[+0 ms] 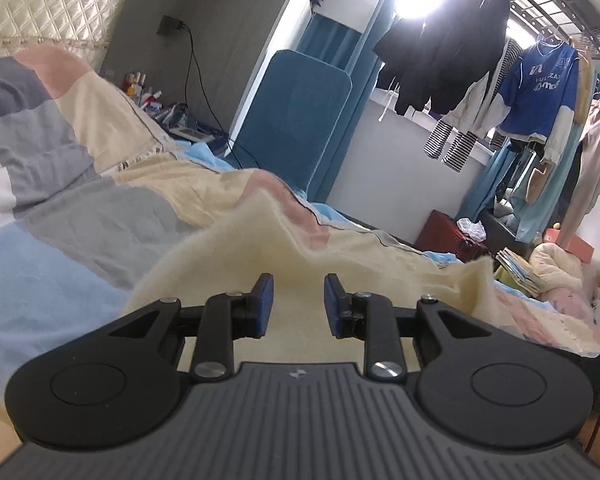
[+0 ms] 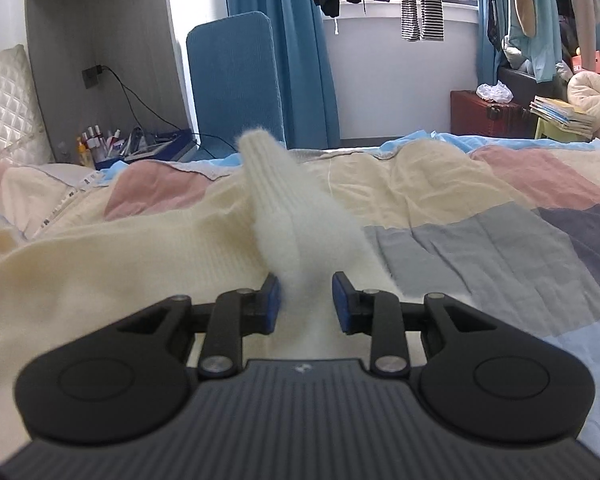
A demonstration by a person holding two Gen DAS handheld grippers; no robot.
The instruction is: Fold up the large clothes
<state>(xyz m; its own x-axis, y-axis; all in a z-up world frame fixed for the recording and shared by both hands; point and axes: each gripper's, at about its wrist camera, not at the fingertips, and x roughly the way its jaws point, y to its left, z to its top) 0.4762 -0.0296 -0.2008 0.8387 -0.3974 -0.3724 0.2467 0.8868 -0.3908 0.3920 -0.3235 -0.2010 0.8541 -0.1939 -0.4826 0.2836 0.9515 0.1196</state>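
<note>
A fluffy cream knit sweater (image 1: 236, 264) lies spread over the patchwork quilt (image 1: 60, 220) on the bed. My left gripper (image 1: 299, 304) sits low over the sweater's body. Cream knit fills the narrow gap between its blue pads, and the cloth rises in a ridge just ahead. In the right wrist view the sweater (image 2: 100, 264) spreads to the left. One sleeve (image 2: 276, 200) rises up and away from my right gripper (image 2: 306, 304), its ribbed cuff topmost. The sleeve's thick base sits between the narrowly parted pads, against the left pad (image 2: 274, 300).
A blue padded chair (image 2: 236, 76) and blue curtain stand beyond the bed. A side shelf holds bottles (image 2: 92, 144) and cables. Hanging clothes (image 1: 540, 92), a red trunk (image 2: 484, 112), stacked books (image 2: 560, 114) and a quilted headboard (image 2: 4, 108) surround the bed.
</note>
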